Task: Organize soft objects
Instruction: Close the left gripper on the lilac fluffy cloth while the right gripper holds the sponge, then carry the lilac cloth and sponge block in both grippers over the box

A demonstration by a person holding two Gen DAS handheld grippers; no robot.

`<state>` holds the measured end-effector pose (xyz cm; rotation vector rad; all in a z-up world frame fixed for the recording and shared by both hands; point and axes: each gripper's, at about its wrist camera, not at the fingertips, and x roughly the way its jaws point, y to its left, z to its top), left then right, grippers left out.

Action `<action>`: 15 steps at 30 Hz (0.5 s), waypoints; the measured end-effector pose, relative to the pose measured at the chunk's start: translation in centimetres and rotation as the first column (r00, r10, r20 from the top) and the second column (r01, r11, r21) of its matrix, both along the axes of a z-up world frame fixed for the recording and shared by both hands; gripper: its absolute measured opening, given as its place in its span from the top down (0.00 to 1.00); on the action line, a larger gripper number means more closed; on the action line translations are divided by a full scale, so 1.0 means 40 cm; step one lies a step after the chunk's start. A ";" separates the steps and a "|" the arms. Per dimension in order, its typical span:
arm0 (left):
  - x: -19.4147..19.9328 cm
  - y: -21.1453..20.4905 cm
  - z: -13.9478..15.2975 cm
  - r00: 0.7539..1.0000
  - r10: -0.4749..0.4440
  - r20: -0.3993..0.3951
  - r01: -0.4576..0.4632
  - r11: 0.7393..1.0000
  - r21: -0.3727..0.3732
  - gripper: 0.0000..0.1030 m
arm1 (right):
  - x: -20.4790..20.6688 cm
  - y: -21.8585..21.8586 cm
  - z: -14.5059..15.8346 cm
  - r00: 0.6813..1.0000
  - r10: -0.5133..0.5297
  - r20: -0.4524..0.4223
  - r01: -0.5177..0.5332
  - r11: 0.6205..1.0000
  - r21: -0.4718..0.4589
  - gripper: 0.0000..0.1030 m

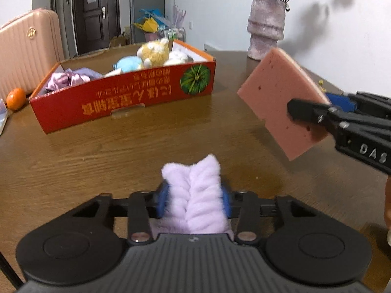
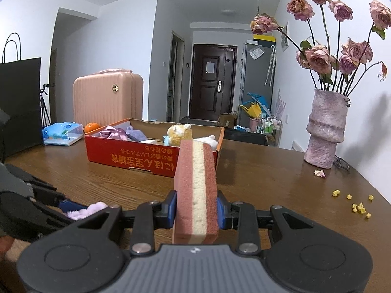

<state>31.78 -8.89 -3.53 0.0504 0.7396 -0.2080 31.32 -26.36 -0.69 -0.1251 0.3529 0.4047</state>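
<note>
My left gripper is shut on a fluffy lilac cloth, its blue pads pressing both sides just above the wooden table. My right gripper is shut on a pink sponge with a cream middle layer, held upright on its edge above the table. From the left wrist view the same pink sponge hangs at the right, with the right gripper's fingers clamped on it. A red cardboard box stands ahead and holds a yellow plush toy, a blue plush and purple fabric.
A pink vase of dried roses stands at the table's right by the wall, with petals and yellow crumbs near it. A pink suitcase, an orange, a tissue pack and a black paper bag sit at the left.
</note>
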 end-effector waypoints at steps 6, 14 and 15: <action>-0.002 0.024 0.043 0.998 0.024 0.057 -0.023 1.000 -0.014 0.75 | 0.012 0.021 0.019 1.000 0.011 0.016 -0.011 1.000 -0.002 0.70; 0.025 0.091 0.099 0.988 0.081 0.128 -0.075 0.996 -0.050 0.76 | 0.050 0.078 0.055 0.999 0.031 0.043 -0.031 0.999 -0.017 0.70; 0.030 0.100 0.108 0.986 0.087 0.140 -0.080 0.995 -0.056 0.76 | 0.056 0.086 0.060 0.998 0.034 0.047 -0.033 0.999 -0.018 0.70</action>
